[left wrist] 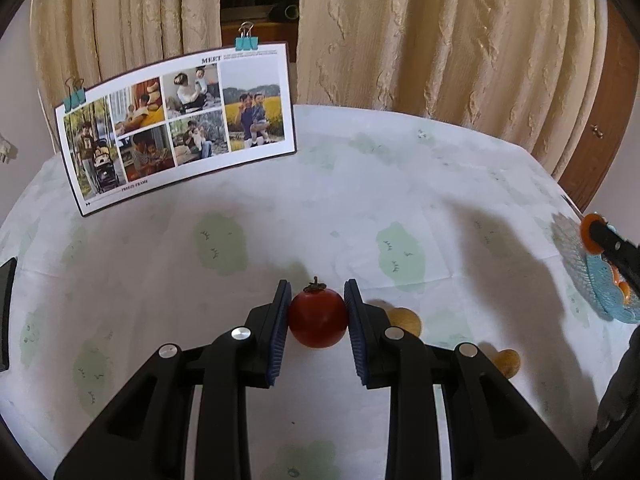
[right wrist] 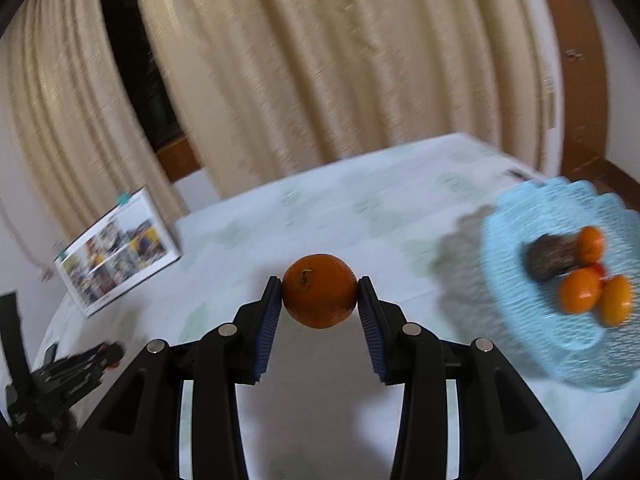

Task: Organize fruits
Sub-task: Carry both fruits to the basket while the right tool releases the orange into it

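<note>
Left gripper (left wrist: 317, 300) pinches tomato (left wrist: 318, 317), right gripper (right wrist: 319, 294) pinches orange (right wrist: 319, 290) — photo board (left wrist: 176, 128) reads "MEET", "FREEZE-FRAME".

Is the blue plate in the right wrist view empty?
No, the blue plate already holds several orange fruits and a dark brownish item.

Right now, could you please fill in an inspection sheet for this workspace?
Surface: table under a pale green-patterned cloth.
Job's things: red tomato; orange; blue plate holding several small fruits; two tan round fruits on the cloth.
Clutter: clipped photo board; dark object at the left edge.
Grippers: left gripper shut on the tomato; right gripper shut on the orange.
Cables: nothing seen.
Surroundings: beige curtains, wooden door.
</note>
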